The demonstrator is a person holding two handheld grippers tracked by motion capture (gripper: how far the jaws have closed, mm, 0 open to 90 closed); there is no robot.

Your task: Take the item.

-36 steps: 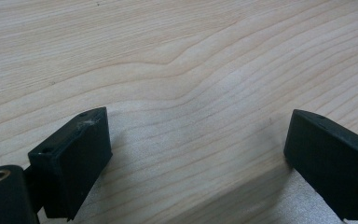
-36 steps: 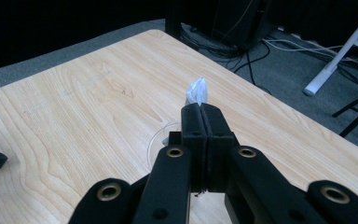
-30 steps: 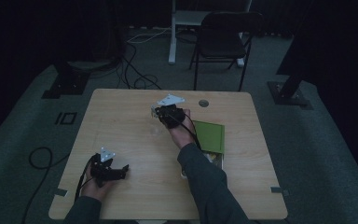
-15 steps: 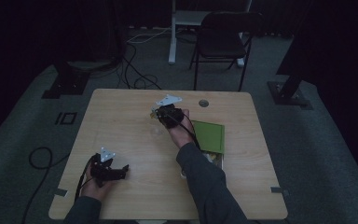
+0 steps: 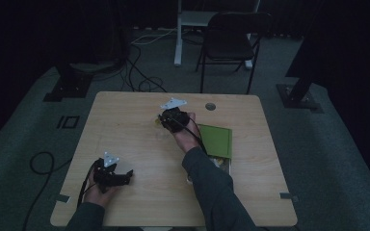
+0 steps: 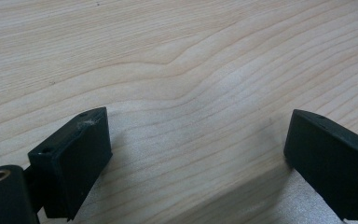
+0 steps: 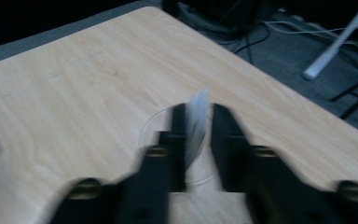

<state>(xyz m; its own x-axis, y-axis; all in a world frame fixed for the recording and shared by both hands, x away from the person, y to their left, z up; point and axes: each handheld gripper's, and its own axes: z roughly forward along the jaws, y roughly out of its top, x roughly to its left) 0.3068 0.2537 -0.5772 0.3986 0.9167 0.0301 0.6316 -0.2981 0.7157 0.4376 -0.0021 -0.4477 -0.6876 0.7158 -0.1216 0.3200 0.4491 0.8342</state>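
My right gripper (image 7: 198, 140) is near the middle back of the table (image 5: 125, 120), in the hand of an arm reaching in from the bottom edge. Its jaws have just been opening and now stand a little apart, blurred. A thin clear piece (image 7: 196, 123) stands upright between them, above a faint clear ring (image 7: 149, 126) on the wood. In the high view the right gripper (image 5: 166, 121) points left. My left gripper (image 5: 125, 175) rests at the front left of the table. In its own view the left gripper (image 6: 198, 140) is open wide over bare wood, with nothing between the jaws.
A green flat book or pad (image 5: 217, 140) lies just right of the right hand. A round hole (image 5: 210, 106) sits near the table's back edge. A dark folding chair (image 5: 231, 38) and cables (image 5: 139, 72) are on the floor behind the table.
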